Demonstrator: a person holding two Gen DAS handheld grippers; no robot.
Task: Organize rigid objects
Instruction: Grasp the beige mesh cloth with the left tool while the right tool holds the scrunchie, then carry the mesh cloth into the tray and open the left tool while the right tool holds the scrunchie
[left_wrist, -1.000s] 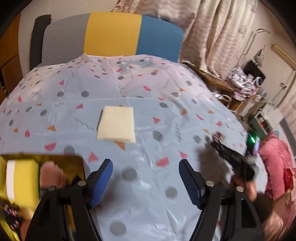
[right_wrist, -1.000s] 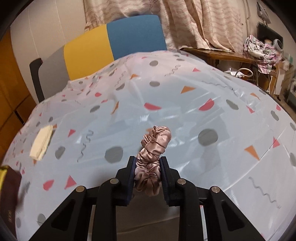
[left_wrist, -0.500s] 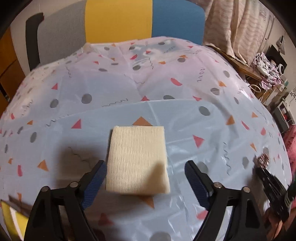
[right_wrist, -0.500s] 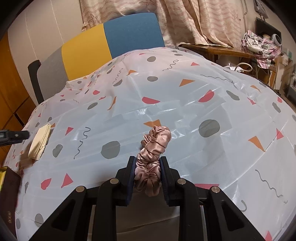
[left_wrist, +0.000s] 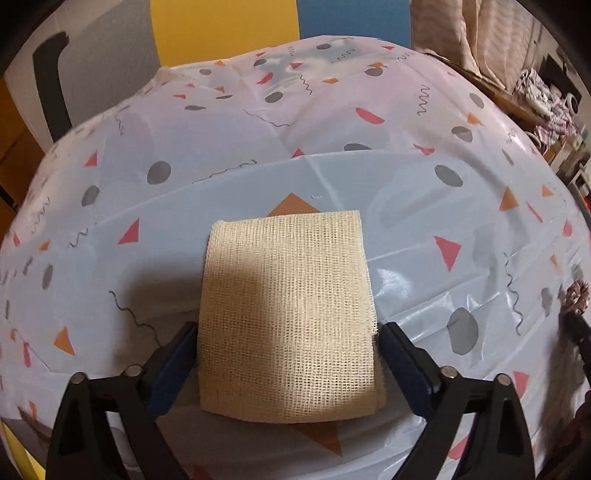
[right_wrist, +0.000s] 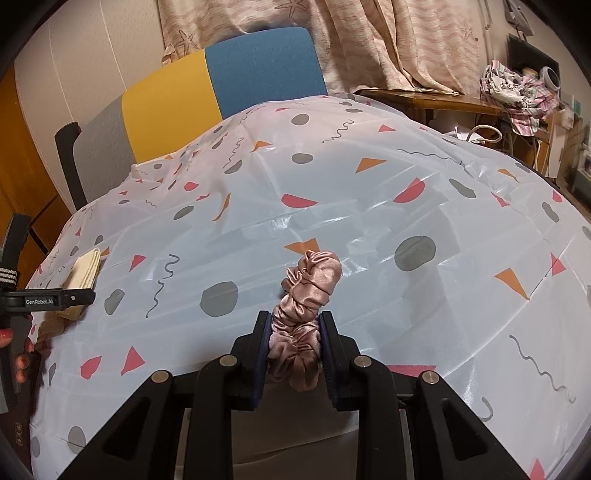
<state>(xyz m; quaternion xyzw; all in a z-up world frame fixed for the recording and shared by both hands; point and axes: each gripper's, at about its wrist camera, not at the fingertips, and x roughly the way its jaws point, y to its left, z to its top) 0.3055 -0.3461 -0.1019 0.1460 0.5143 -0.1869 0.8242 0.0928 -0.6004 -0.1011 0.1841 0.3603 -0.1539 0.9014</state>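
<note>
A folded cream gauze cloth (left_wrist: 288, 310) lies flat on the patterned tablecloth (left_wrist: 406, 206). My left gripper (left_wrist: 286, 354) is open, with one blue pad on each side of the cloth's near end. The cloth also shows far left in the right wrist view (right_wrist: 85, 267), with the left gripper (right_wrist: 55, 299) at it. My right gripper (right_wrist: 295, 343) is shut on a pink satin scrunchie (right_wrist: 308, 291) and holds it above the table. The scrunchie also shows at the right edge of the left wrist view (left_wrist: 576, 295).
A chair with grey, yellow and blue back panels (right_wrist: 221, 88) stands behind the table. A wooden side table (right_wrist: 424, 98) with a pile of clothes (right_wrist: 517, 92) is at the back right. Curtains (right_wrist: 388, 37) hang behind. A yellow item (left_wrist: 14, 454) shows at the lower left corner.
My left gripper has moved forward to the gauze cloth, so its open fingers now straddle it. The right gripper still holds the scrunchie and has barely moved.
</note>
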